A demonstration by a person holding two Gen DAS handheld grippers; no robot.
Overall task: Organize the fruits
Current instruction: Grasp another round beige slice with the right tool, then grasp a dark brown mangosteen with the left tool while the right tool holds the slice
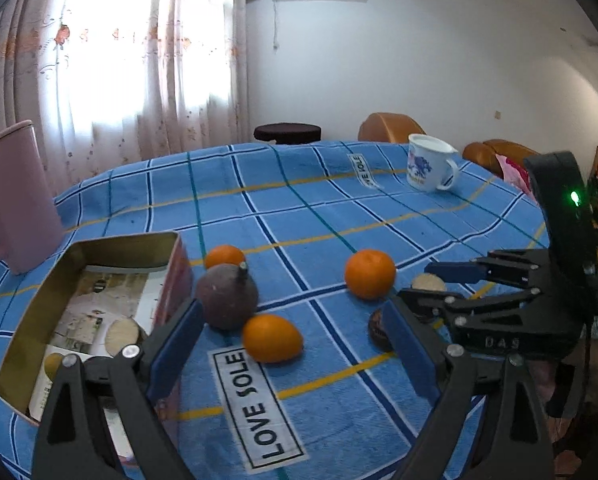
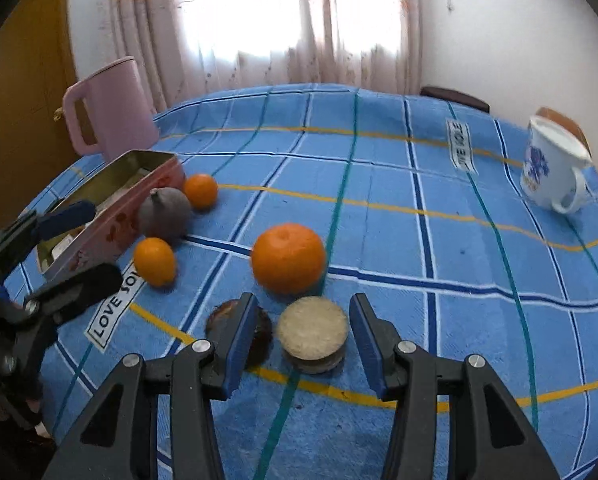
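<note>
Three oranges lie on the blue checked cloth: a large one (image 1: 370,274) (image 2: 288,258), a small oval one (image 1: 273,338) (image 2: 155,262) and one (image 1: 225,256) (image 2: 200,191) behind a dark purple fruit (image 1: 227,296) (image 2: 165,214). The purple fruit rests against an open tin box (image 1: 99,248) (image 2: 147,156). My left gripper (image 1: 293,306) (image 2: 105,242) is open beside the tin, the oval orange just ahead between its fingers, untouched. My right gripper (image 2: 305,302) (image 1: 423,286) is open around a tan round cake (image 2: 313,328) (image 1: 429,282), with gaps on both sides. A dark brown disc (image 2: 259,332) (image 1: 377,328) lies partly behind its left finger.
A pink jug (image 1: 15,196) (image 2: 115,104) stands behind the tin at the table's edge. A white mug (image 1: 429,168) (image 2: 551,168) sits at the far right. The tin holds papers and another tan cake (image 1: 121,334). Brown chairs and a dark stool stand beyond the table.
</note>
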